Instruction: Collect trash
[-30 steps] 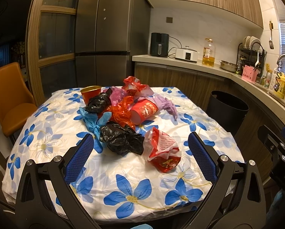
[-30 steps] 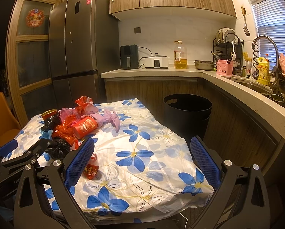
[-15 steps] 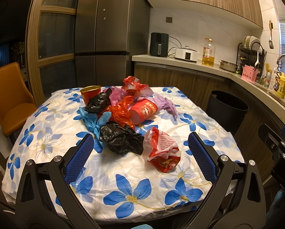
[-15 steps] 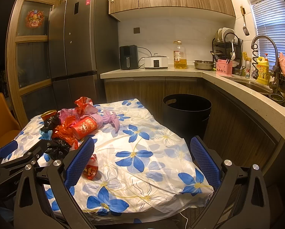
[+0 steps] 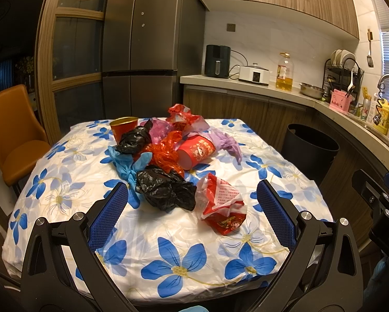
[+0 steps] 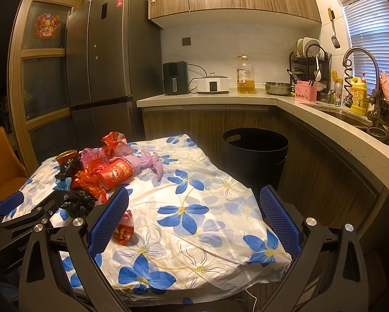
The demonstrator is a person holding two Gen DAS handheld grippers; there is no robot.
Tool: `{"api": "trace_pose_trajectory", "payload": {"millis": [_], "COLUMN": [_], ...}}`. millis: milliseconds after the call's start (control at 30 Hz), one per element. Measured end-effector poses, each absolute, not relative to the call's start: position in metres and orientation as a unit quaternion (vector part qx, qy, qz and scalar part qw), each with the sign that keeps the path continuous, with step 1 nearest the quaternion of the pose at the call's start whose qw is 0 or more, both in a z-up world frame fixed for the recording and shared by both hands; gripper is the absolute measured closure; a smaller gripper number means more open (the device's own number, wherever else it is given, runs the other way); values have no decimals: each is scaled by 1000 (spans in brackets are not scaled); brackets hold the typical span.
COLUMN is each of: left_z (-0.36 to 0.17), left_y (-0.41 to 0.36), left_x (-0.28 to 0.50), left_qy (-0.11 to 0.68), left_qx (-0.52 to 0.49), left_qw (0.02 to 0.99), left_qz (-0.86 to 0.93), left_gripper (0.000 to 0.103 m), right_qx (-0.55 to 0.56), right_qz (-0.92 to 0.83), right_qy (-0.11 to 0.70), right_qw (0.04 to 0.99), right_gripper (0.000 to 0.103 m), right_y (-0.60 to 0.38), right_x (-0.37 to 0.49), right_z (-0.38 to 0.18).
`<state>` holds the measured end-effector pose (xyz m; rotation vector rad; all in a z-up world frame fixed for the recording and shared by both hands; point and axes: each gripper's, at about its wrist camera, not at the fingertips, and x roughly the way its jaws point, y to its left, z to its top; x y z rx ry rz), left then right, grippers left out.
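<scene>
A heap of trash lies on the flowered table (image 5: pixel 184 257): a red and white snack wrapper (image 5: pixel 221 209) nearest me, a crumpled black bag (image 5: pixel 165 189), a blue bag (image 5: pixel 128 165), a tipped red paper cup (image 5: pixel 197 150), a second black bag (image 5: pixel 134 140), an upright red cup (image 5: pixel 124 127) and purple plastic (image 5: pixel 225 140). My left gripper (image 5: pixel 191 208) is open and empty, held above the near table edge facing the black bag and wrapper. My right gripper (image 6: pixel 191 215) is open and empty over the table's right part. A black trash bin (image 6: pixel 254 156) stands on the floor beyond the table.
An orange chair (image 5: pixel 12 130) stands left of the table. A kitchen counter (image 6: pixel 324 132) with appliances, oil bottle, dish rack and sink runs along the back and right. A tall fridge (image 5: pixel 142 46) stands behind the table. The left gripper also shows in the right wrist view (image 6: pixel 17 218).
</scene>
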<state>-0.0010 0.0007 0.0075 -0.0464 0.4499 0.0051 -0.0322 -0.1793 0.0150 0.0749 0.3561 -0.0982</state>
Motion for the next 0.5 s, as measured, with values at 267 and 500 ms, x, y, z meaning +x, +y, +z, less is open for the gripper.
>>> {"api": "trace_pose_trajectory", "payload": {"millis": [267, 500], "left_z": [8, 8], "left_y": [1, -1], "left_x": [-1, -1], "left_qy": [222, 218], "left_qx": [-23, -26], "left_qw": [975, 976], "left_qz": [3, 1], "left_gripper": [6, 6], "right_qx": [38, 38], "right_qz": [-48, -48], "right_qy": [177, 176], "right_qw": [982, 983], "right_gripper": [5, 5], "right_y": [-179, -179], "right_x": [-32, -32], "right_z": [14, 14]}}
